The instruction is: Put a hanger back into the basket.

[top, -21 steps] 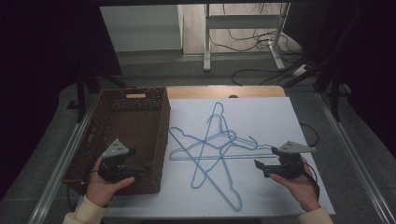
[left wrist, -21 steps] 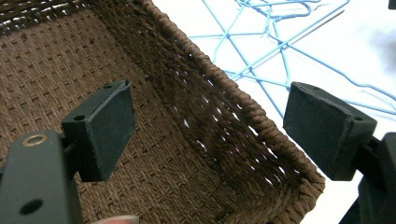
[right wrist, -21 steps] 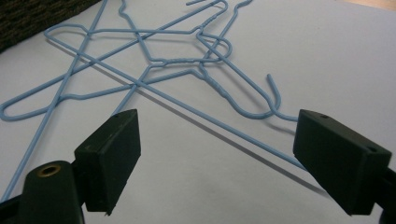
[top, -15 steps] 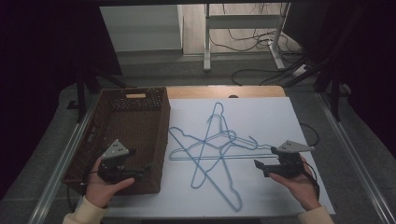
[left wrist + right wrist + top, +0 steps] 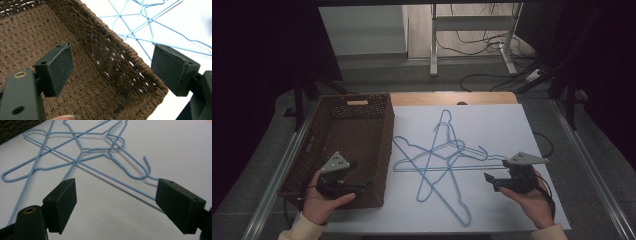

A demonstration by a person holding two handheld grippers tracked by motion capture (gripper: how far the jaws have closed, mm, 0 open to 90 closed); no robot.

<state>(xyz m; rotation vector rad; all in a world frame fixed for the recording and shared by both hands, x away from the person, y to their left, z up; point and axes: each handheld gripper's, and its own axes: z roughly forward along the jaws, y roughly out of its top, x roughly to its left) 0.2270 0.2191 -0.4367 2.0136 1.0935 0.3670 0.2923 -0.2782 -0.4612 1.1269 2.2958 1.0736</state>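
High view: my left tongs (image 5: 362, 186) hang spread over the near corner of the wicker basket (image 5: 312, 145); my right tongs (image 5: 488, 181) stand spread beside the blue wire hangers (image 5: 447, 160). I judge nothing moved yet: thin, tangled hangers lie crossed on the white bench (image 5: 532, 125), between both tongs.

Light blue wire hangers (image 5: 447, 160) on a white sheet (image 5: 522, 130); dark brown woven basket (image 5: 317, 150); black jaws.

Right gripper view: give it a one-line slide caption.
Open right gripper aimed at tangled blue wire hangers lying on a white sheet.
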